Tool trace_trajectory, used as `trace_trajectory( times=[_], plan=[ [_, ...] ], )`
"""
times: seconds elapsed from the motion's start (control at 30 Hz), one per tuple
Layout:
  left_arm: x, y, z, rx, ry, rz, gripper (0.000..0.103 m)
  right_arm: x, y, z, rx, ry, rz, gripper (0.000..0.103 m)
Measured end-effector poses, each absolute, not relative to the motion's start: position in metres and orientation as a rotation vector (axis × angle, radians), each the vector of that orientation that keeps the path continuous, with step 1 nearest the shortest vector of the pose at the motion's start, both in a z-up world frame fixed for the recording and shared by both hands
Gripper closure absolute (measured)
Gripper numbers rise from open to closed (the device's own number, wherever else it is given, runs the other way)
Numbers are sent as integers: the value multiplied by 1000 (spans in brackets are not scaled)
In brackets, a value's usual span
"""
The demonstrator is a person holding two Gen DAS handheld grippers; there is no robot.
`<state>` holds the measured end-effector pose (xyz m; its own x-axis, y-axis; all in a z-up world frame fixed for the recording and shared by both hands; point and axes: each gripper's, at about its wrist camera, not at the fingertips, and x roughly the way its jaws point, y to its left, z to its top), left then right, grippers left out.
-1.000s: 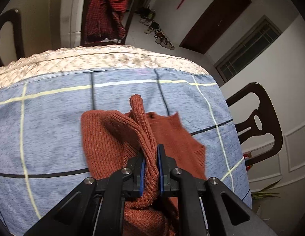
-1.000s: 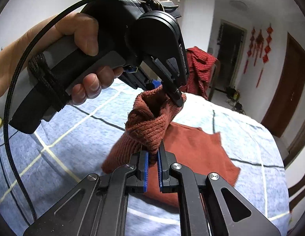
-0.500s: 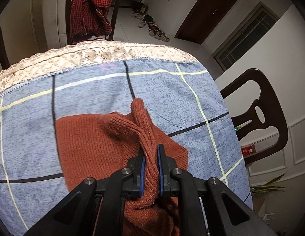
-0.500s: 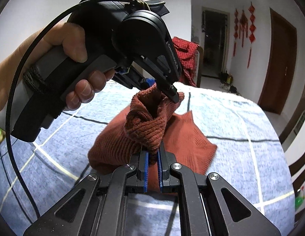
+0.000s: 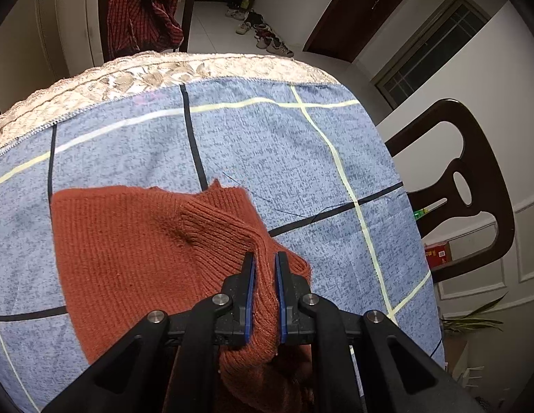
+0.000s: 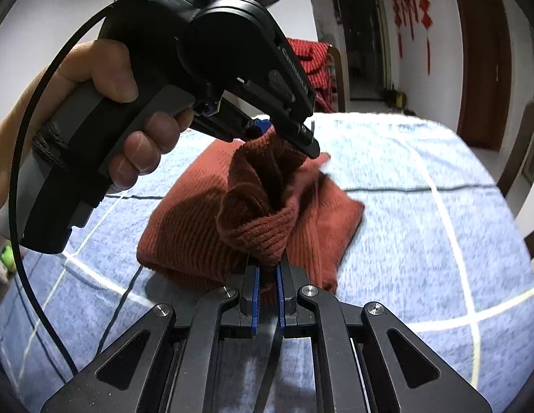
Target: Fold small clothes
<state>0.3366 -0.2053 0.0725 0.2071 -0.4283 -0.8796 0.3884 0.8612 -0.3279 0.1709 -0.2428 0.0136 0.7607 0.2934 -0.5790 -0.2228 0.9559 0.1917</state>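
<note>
1. Rust-orange ribbed knit sweater (image 5: 136,247) lying partly folded on the bench under a blue checked cloth (image 5: 249,144) with pale and dark lines; bulk of the knit toward 9 o'clock in the left wrist view, one bunched ribbed edge lifted off it.
2. Left claw (image 5: 265,292) clamped on that ribbed edge, blue pads pressed to the knit from both sides, a fold of fabric hanging below the grip.
3. Right claw (image 6: 267,296) likewise clamped on a rolled ribbed cuff of the same sweater; left claw seen at 12 o'clock above it in the right wrist view, held by a bare hand (image 6: 129,130).
4. Judged step: carrying the gripped portion over the flat body to lay a fold; fold not yet set down.
5. Risks: both grips near each other on bunched fabric, so likely a lumpy, twisted fold rather than a flat one if released as is.
6. Thick knit may slip from the narrow pads under a sideways pull, dropping one end early and skewing the edge.
7. Dragging low could shift the lower layer or ruck the cloth.
8. Dark wooden chair (image 5: 473,199) at 3 o'clock, well apart.
</note>
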Motion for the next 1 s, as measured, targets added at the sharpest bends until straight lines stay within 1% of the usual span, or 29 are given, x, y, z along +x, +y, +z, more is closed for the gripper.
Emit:
trace_trajectory(
  times=[0.13,0.23,0.3,0.33,0.4,0.6,0.9,0.97,1.0],
  plan=[
    [336,-209,68,-39,1241,-562,90,176,-258,7,205,684,301,95],
    [337,-211,67,-44,1245,-564,85,178,-268,3,259,706,313,95],
    [338,-212,67,-50,1245,-569,74,178,-274,0,290,720,318,95],
    [338,-212,67,-54,1241,-572,71,178,-276,-1,304,724,319,95],
    [337,-212,68,-66,1235,-577,62,177,-280,-3,323,726,316,95],
    [333,-208,74,-79,1223,-588,47,176,-289,-5,369,746,309,93],
    [320,-177,85,-58,1141,-555,45,165,-300,-6,410,765,273,90],
    [317,-168,84,-57,1136,-546,45,161,-302,-3,368,757,231,80],
    [314,-164,83,-55,1128,-536,45,159,-302,-1,345,747,217,80]
  ],
)
